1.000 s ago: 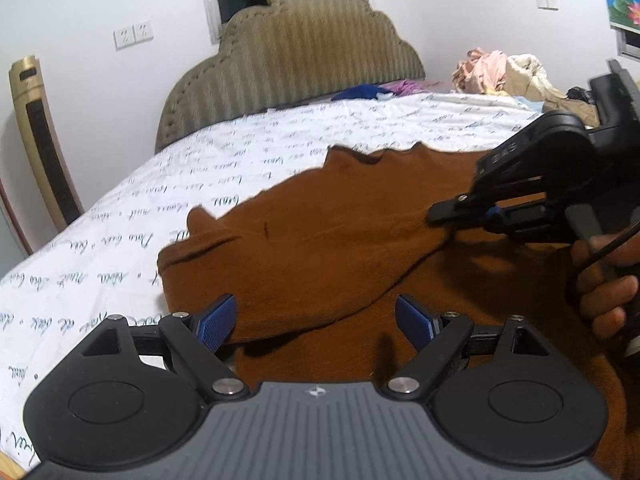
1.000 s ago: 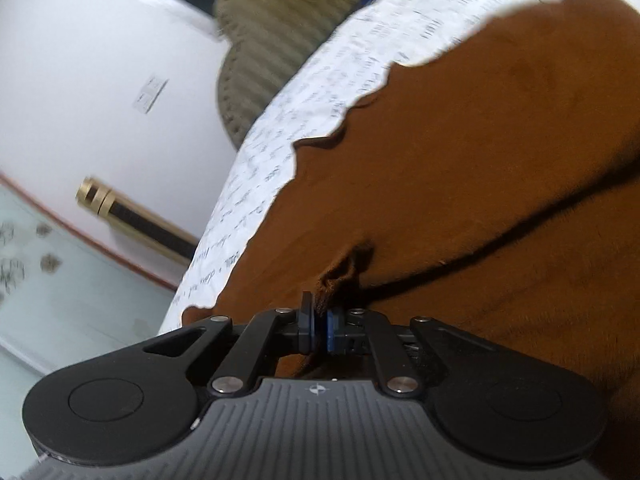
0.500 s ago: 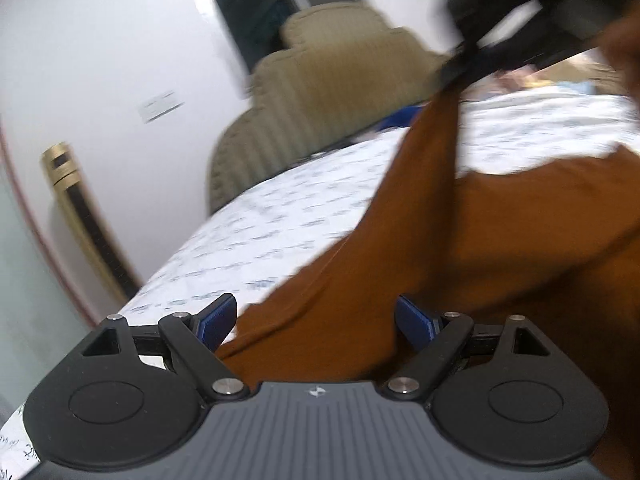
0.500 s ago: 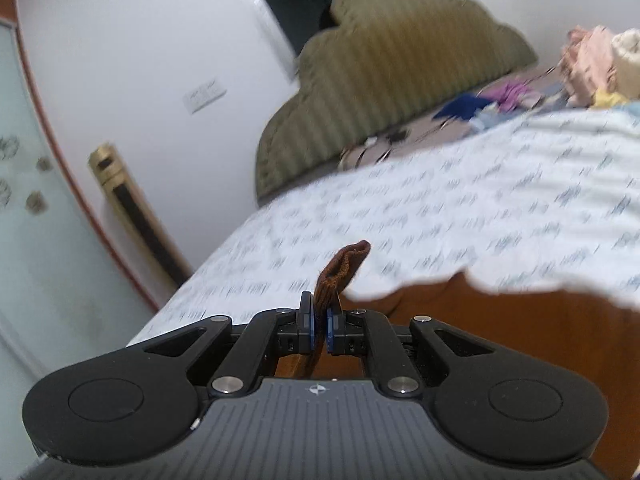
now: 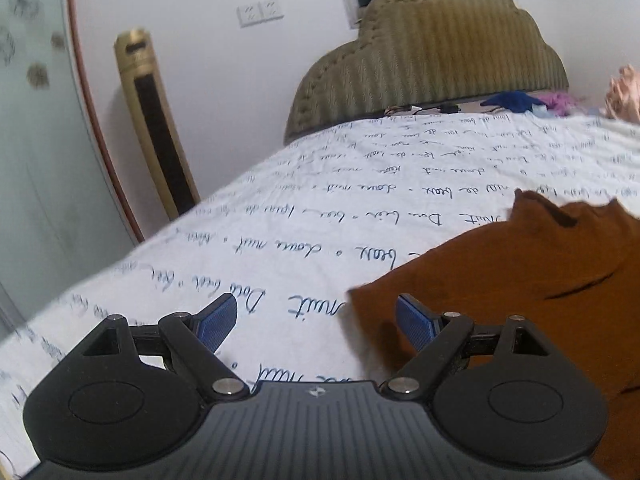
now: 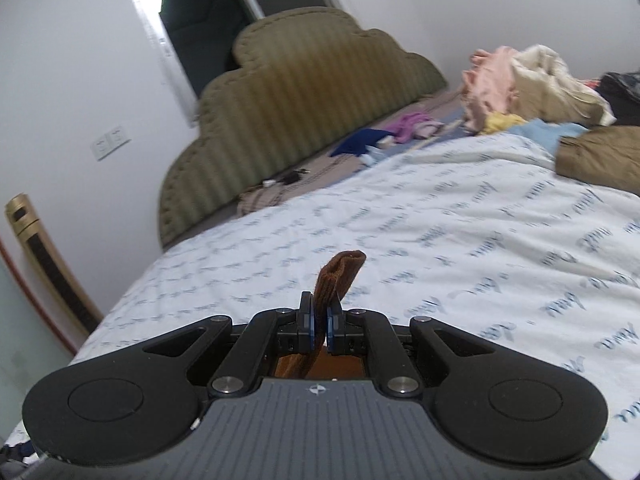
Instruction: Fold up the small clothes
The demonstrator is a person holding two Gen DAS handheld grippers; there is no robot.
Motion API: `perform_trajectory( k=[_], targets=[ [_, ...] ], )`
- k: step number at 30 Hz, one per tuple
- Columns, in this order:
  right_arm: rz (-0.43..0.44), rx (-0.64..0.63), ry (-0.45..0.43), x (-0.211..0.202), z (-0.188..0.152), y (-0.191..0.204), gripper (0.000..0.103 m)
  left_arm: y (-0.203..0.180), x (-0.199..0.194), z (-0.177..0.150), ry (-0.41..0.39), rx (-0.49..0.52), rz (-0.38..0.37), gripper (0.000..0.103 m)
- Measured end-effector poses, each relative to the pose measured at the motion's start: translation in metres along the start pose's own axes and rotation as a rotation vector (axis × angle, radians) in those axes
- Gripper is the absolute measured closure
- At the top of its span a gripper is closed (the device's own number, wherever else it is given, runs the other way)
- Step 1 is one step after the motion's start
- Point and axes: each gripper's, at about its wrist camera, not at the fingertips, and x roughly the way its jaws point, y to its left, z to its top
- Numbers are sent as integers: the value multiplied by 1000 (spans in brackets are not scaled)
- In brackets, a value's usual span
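A brown garment (image 5: 520, 276) lies on the white bedsheet (image 5: 304, 216) printed with blue handwriting, filling the right side of the left wrist view. My left gripper (image 5: 316, 318) stands open low over the sheet; its right blue pad (image 5: 416, 322) is over the garment's near left corner, and nothing is between its fingers. In the right wrist view my right gripper (image 6: 319, 318) is shut on a folded edge of the brown garment (image 6: 340, 272), which sticks up past the pads above the bedsheet (image 6: 460, 248). The rest of the cloth hangs hidden below that gripper.
An olive padded headboard (image 6: 288, 120) closes the far end of the bed. A heap of mixed clothes (image 6: 528, 84) lies at the far right, small blue and purple items (image 6: 384, 132) near the headboard. A gold tower fan (image 5: 156, 120) stands by the wall at left.
My right gripper has lifted the pinched garment edge up off the bed. My left gripper has swung left, so the garment now lies to its right and the right gripper has left its view.
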Motion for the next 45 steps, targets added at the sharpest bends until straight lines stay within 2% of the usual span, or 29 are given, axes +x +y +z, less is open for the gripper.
perform_trajectory(
  k=[7,10,14,17,21,28,30,31,33,35,37,39,40,41,42,44,45],
  targets=[
    [-43,50,52,-1,-24,-31,91,19,5,-5,61,-47,-41,16],
    [-47,82,81,2,-31,-41,91,18,-3,-8,63,-33,-112,16],
    [-78,86,94,3,-39,-51,91,7,-23,-17,34,48,-217,16],
    [-102,111,88,0,-42,-61,91,-3,-36,-22,15,97,-218,16],
    [-129,110,79,-6,-45,-69,91,-7,-46,-26,2,109,-241,16],
    [-167,65,88,-7,-52,-73,90,-12,-41,-41,-1,181,-184,16],
    [-183,43,102,-6,-54,-72,87,-8,-38,-44,1,172,-151,14],
    [-208,27,93,-8,-54,-70,79,-5,-35,-45,1,160,-125,11],
    [-266,-4,53,-17,-55,-65,68,2,-30,-44,5,132,-49,11],
    [-278,-30,10,-30,-54,-59,64,14,-25,-43,30,97,-13,11],
    [-233,-70,-8,-44,-56,-48,60,29,-26,-42,54,37,-75,11],
    [-147,-117,14,-56,-62,-34,44,38,-36,-43,50,-11,-170,11],
    [-94,-143,40,-60,-66,-27,31,40,-42,-44,44,-14,-225,11],
    [-40,-170,73,-62,-71,-20,26,37,-47,-45,41,3,-277,11],
    [3,-200,108,-63,-78,-13,25,32,-51,-46,40,34,-321,11],
    [25,-254,165,-63,-90,-3,25,14,-55,-49,38,122,-369,11],
    [13,-276,185,-63,-96,-1,24,2,-56,-51,30,178,-361,11]
  ],
)
